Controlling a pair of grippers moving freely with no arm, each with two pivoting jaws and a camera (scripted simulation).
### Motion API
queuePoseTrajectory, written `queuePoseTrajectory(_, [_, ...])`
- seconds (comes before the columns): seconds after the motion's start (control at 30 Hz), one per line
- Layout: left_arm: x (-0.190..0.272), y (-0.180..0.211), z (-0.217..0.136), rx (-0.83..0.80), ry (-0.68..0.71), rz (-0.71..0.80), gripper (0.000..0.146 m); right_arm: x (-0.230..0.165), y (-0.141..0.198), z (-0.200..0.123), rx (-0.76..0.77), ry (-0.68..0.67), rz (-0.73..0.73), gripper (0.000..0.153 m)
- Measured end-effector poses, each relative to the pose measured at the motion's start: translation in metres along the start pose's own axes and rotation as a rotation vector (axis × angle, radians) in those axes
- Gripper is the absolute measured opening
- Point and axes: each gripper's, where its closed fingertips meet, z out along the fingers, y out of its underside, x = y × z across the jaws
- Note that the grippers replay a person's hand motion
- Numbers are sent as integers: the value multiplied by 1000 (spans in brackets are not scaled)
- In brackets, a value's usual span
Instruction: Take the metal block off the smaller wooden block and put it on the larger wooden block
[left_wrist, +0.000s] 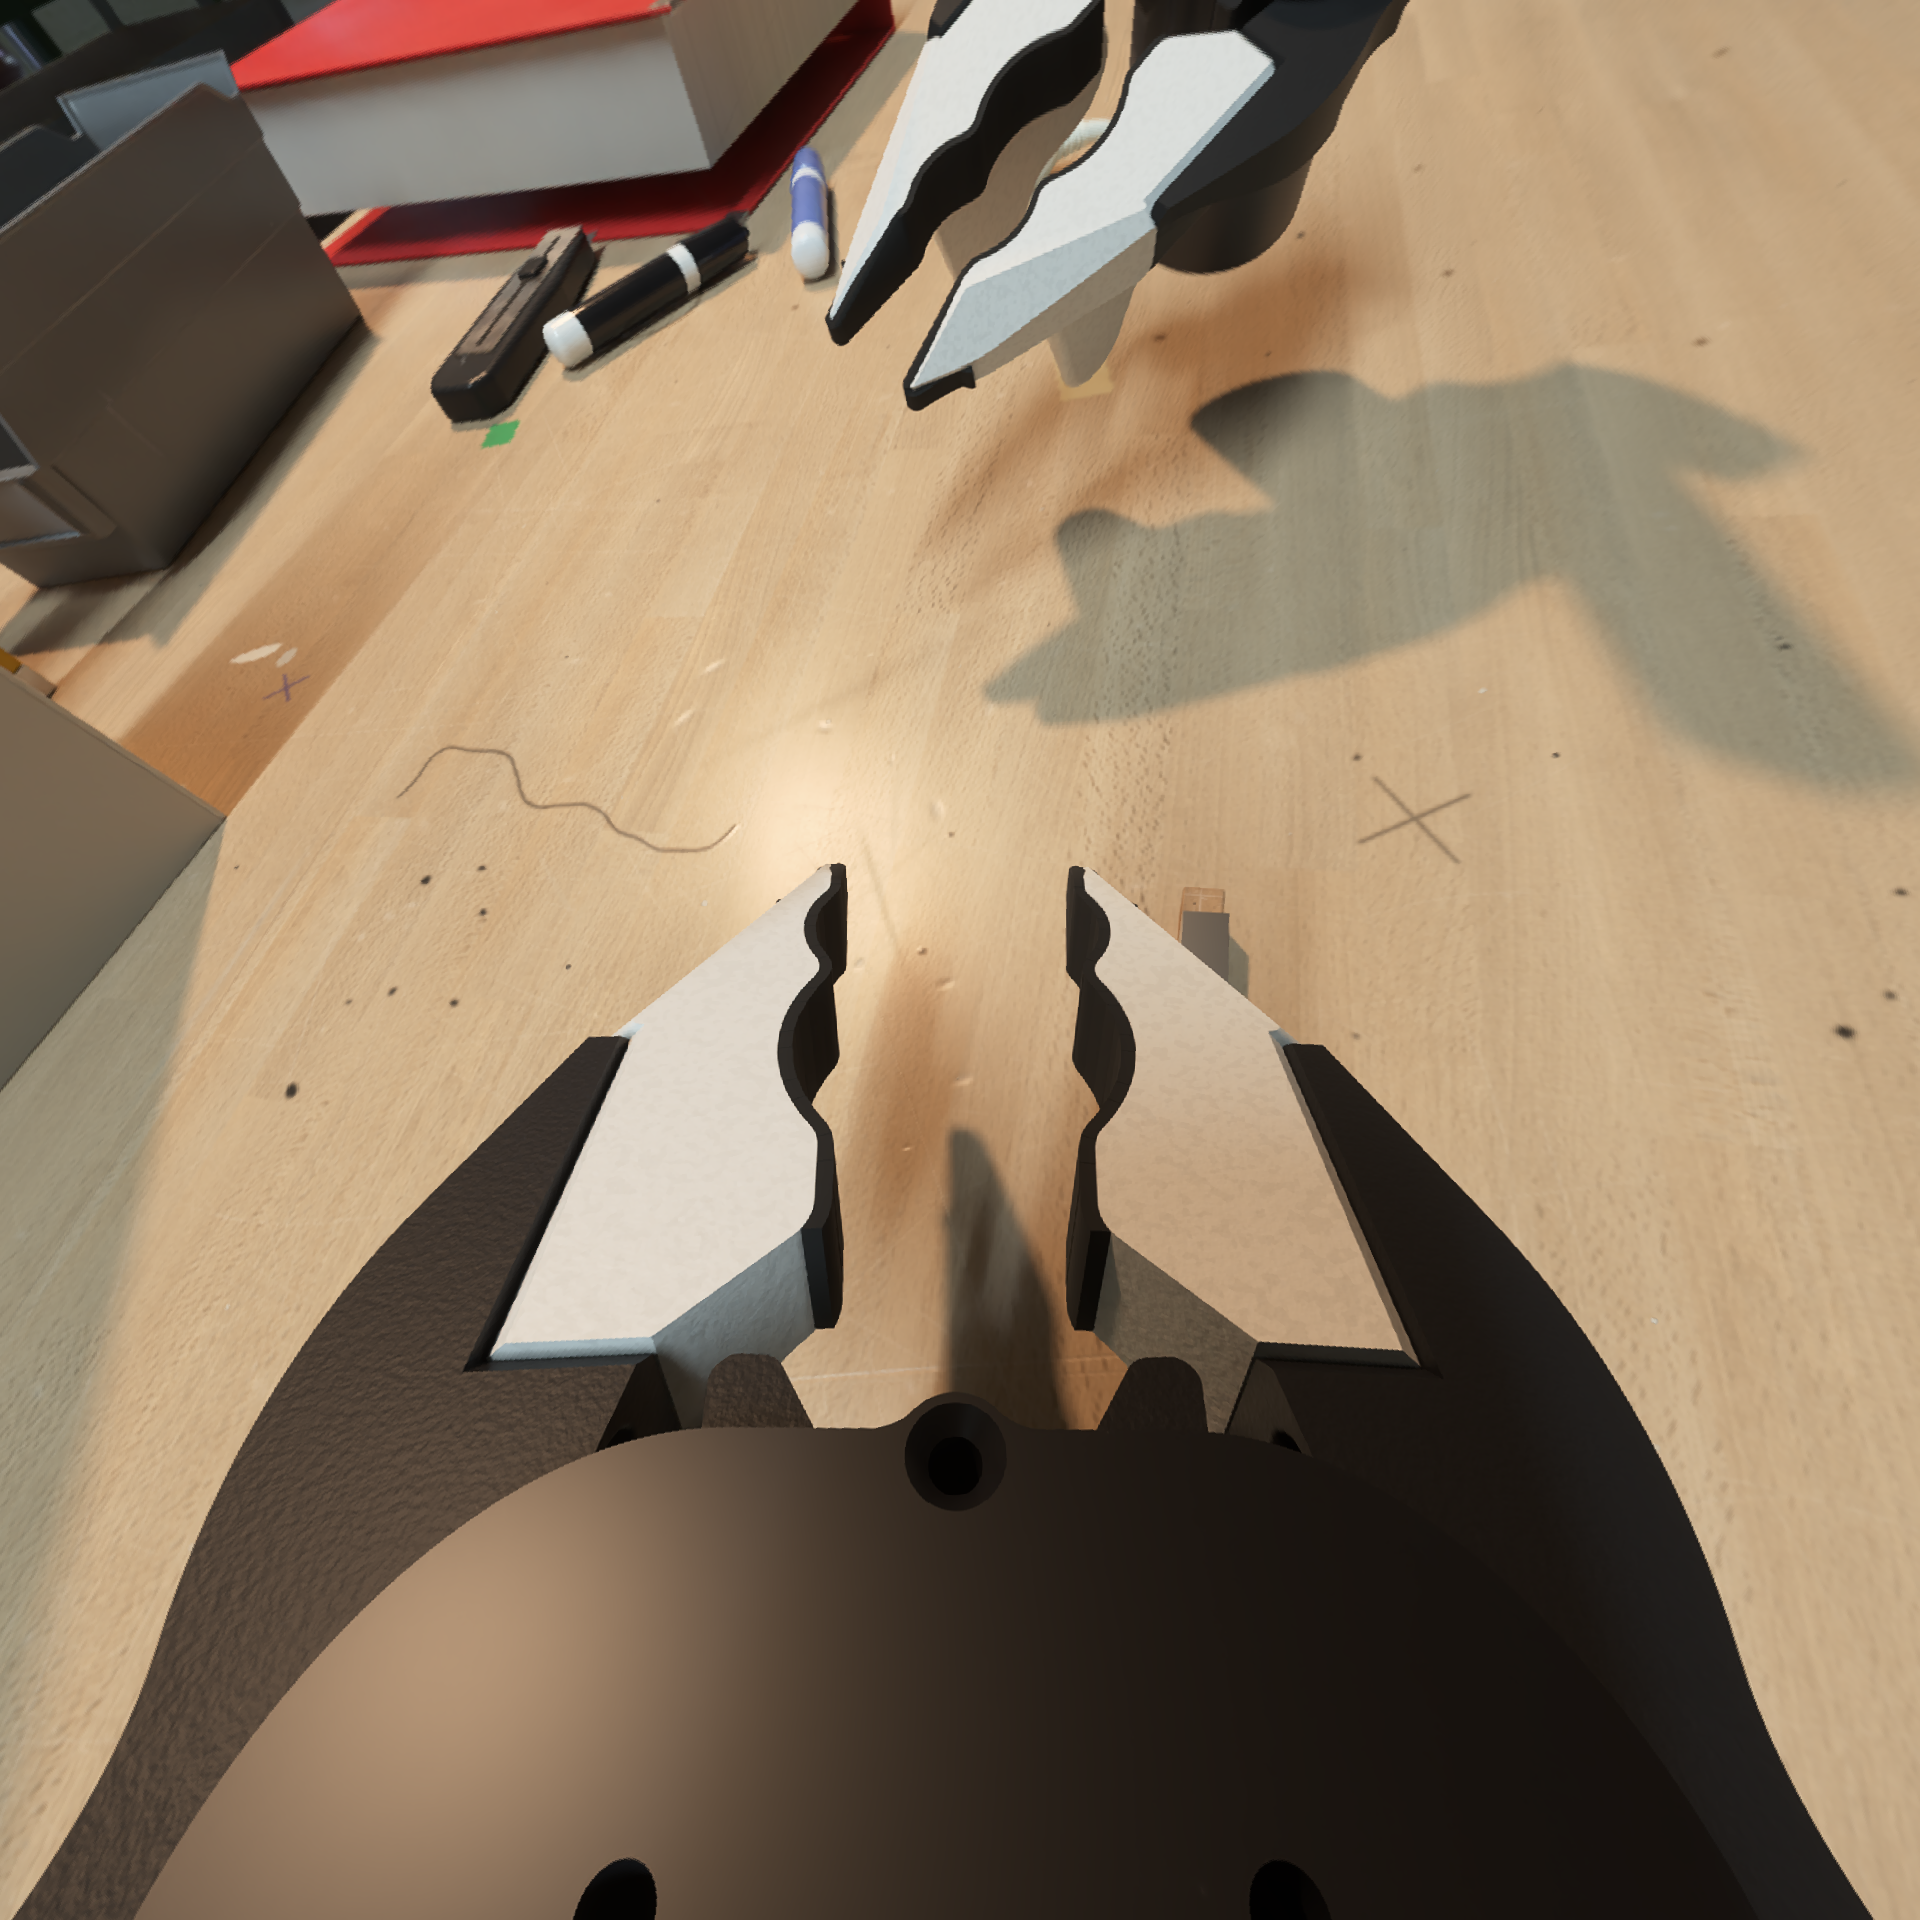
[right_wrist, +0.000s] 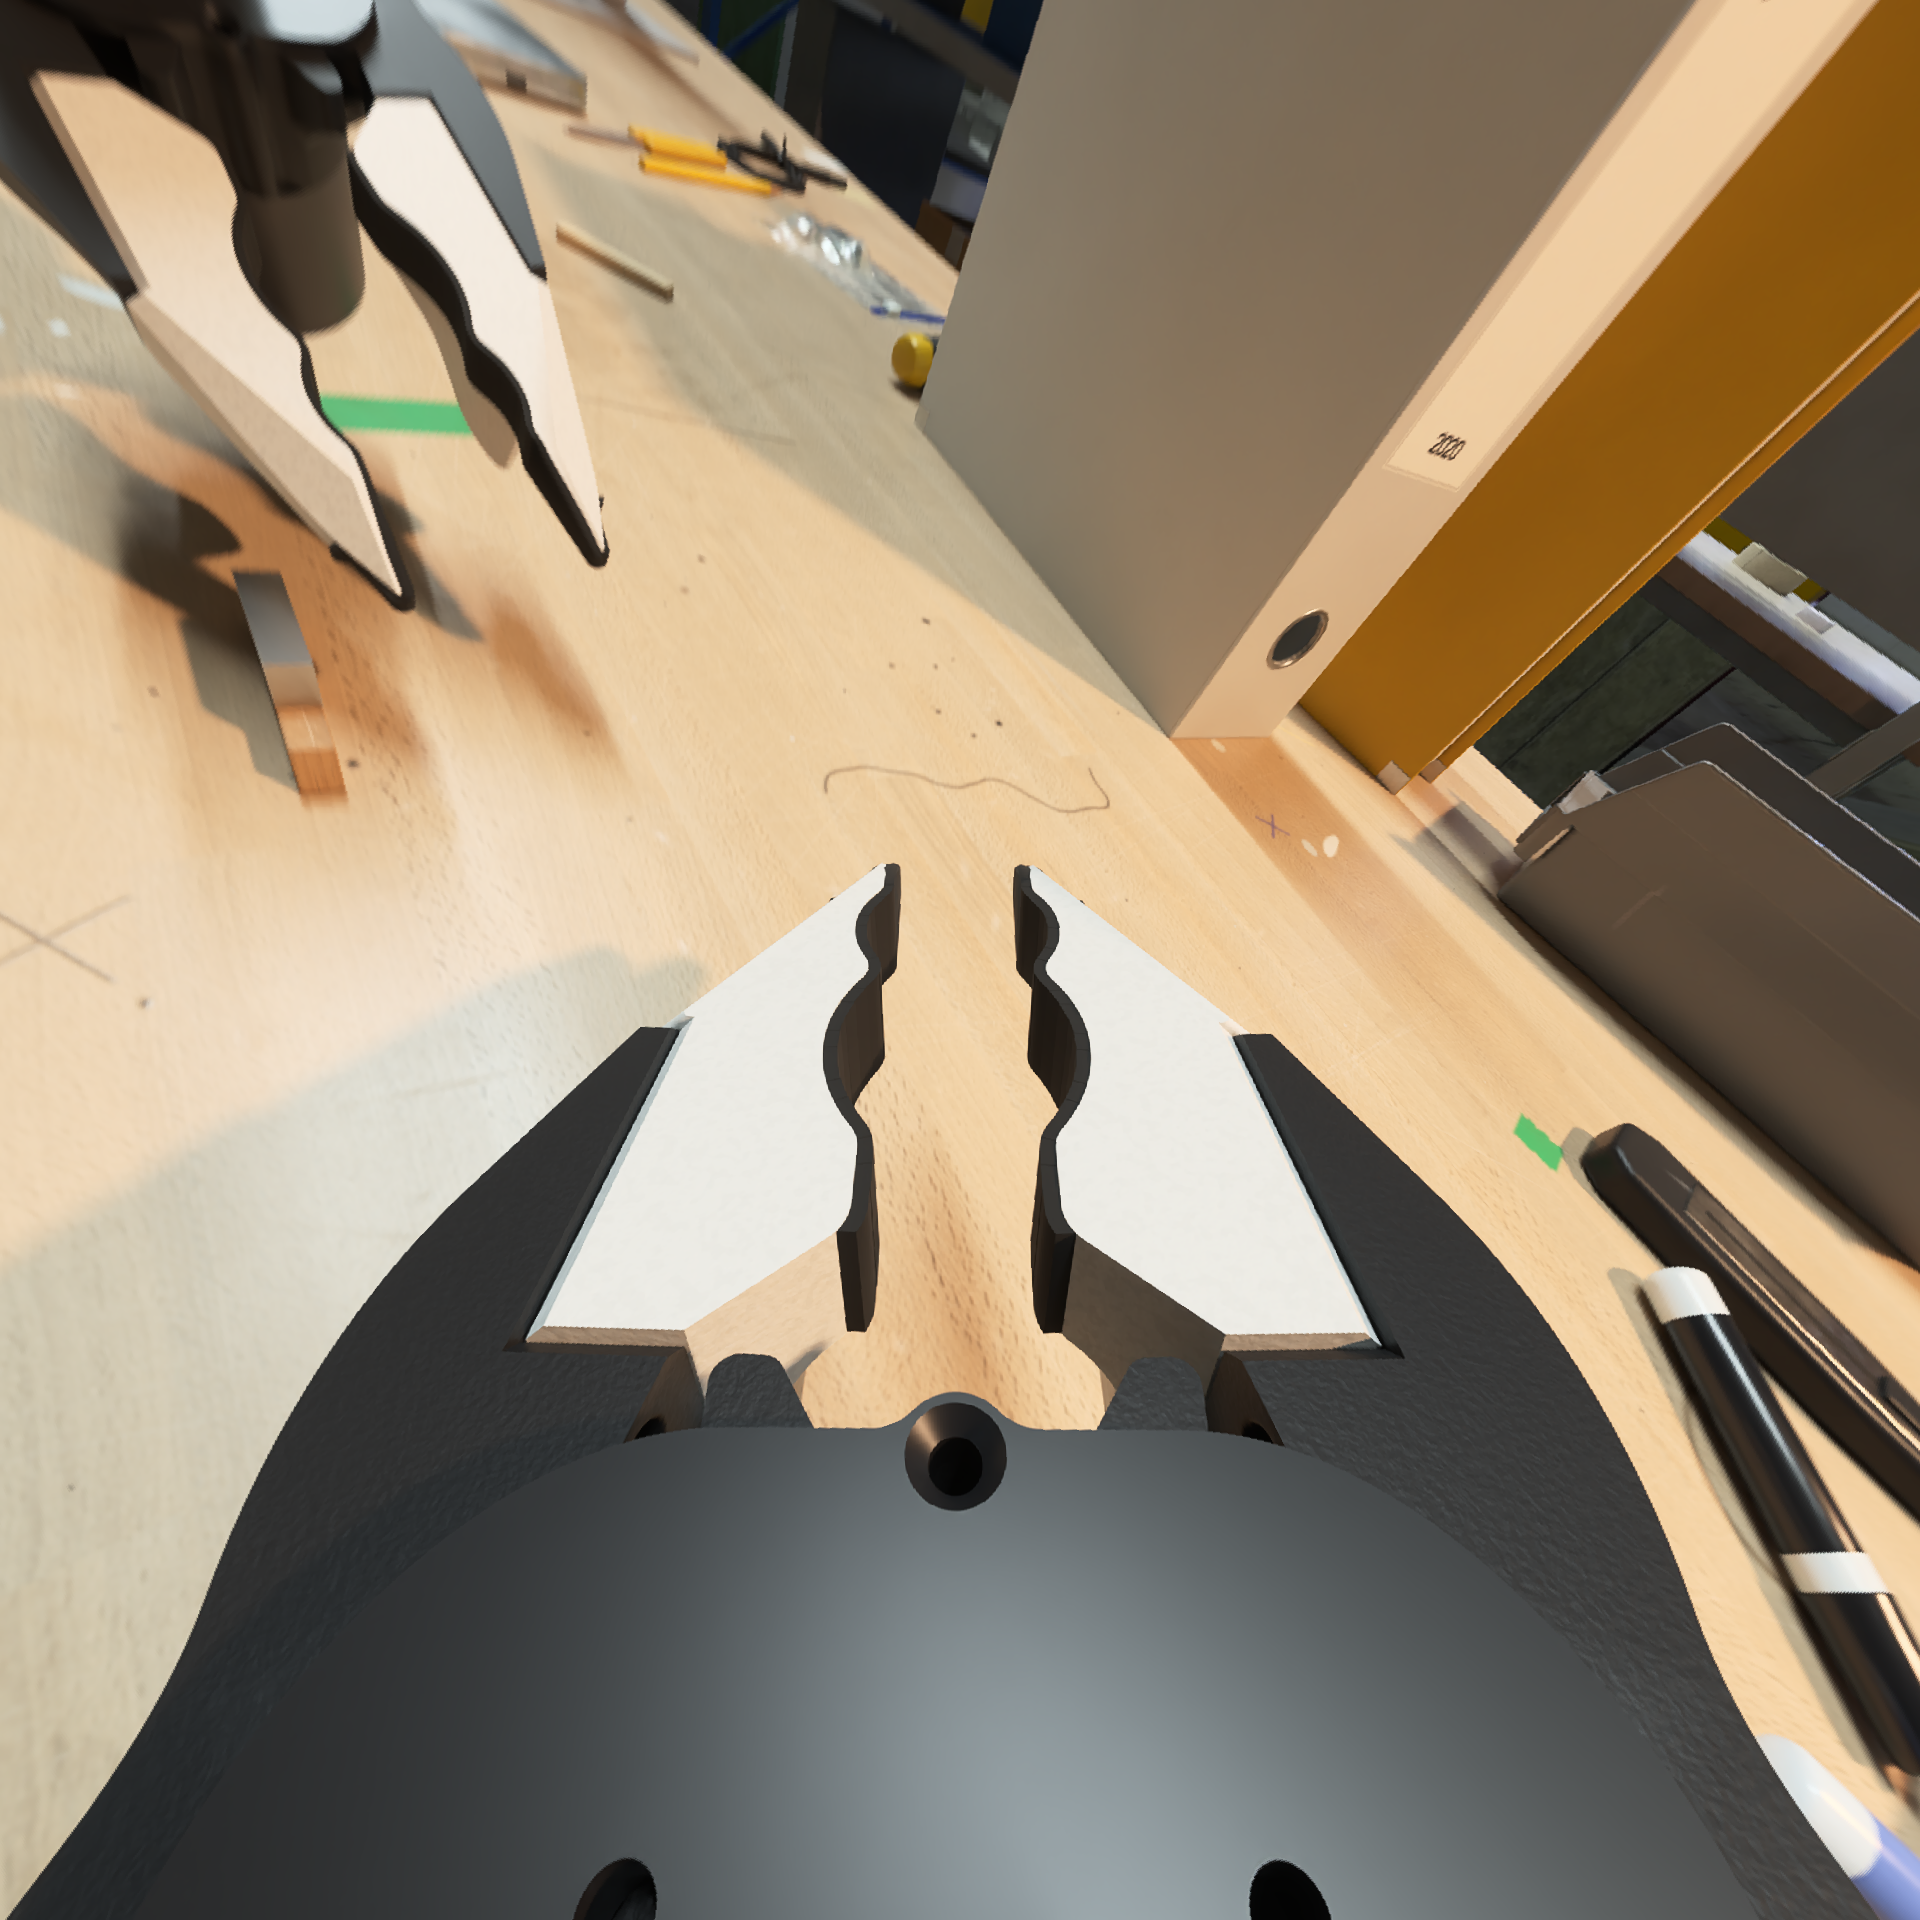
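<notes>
Two stacked pieces draw our eye first: the metal block (right_wrist: 278, 639) sits on the smaller wooden block (right_wrist: 315, 750), out on the open desk (right_wrist: 727, 665) away from its cluttered edge. We see the left gripper (right_wrist: 499, 561) just above that stack, its fingers parted, touching nothing. The right gripper (right_wrist: 956, 883) hangs well apart, jaws parted with only bare desk between them (a narrower gap than the left's). Behind it a pale block (left_wrist: 1086, 348) stands, perhaps the larger wooden block; we cannot tell. Markers (left_wrist: 649, 294) and binders (right_wrist: 1195, 343) line the edge.
</notes>
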Motion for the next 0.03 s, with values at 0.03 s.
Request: queuePoseTrajectory(0.03, [0,-2,-2,12,10,-3,43,1,-3,-1,20,2,23,21])
